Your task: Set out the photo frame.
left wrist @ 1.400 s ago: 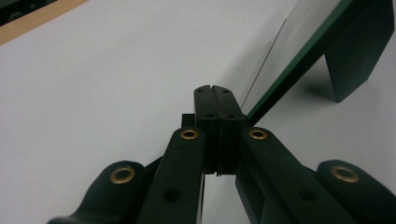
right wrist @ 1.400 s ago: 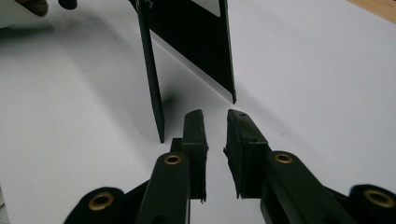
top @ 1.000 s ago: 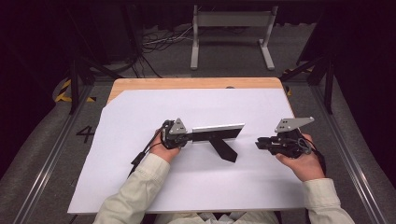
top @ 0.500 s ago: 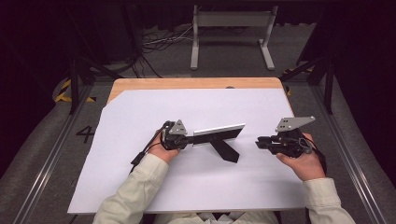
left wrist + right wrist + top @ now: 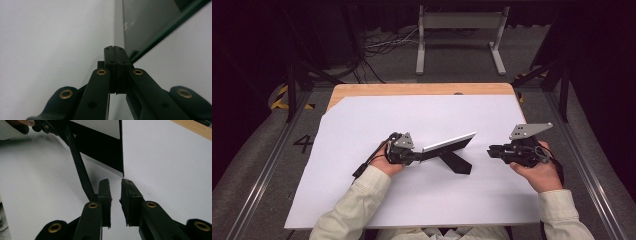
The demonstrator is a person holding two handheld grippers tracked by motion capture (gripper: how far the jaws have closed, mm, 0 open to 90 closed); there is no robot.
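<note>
We had the picture frame [image 5: 447, 145] near the middle of the white sheet [image 5: 362, 120], tilted on its black easel leg [image 5: 455, 162]. Our left gripper [image 5: 414, 156] was clamped tight on the frame's left end. Our right gripper [image 5: 492, 150] hovered just right of the frame, jaws partly open, holding nothing. We judged the risk plain: with one end pinched, the frame could pivot or the leg fold, and a misaligned right closing could knock its corner [image 5: 123, 173].
</note>
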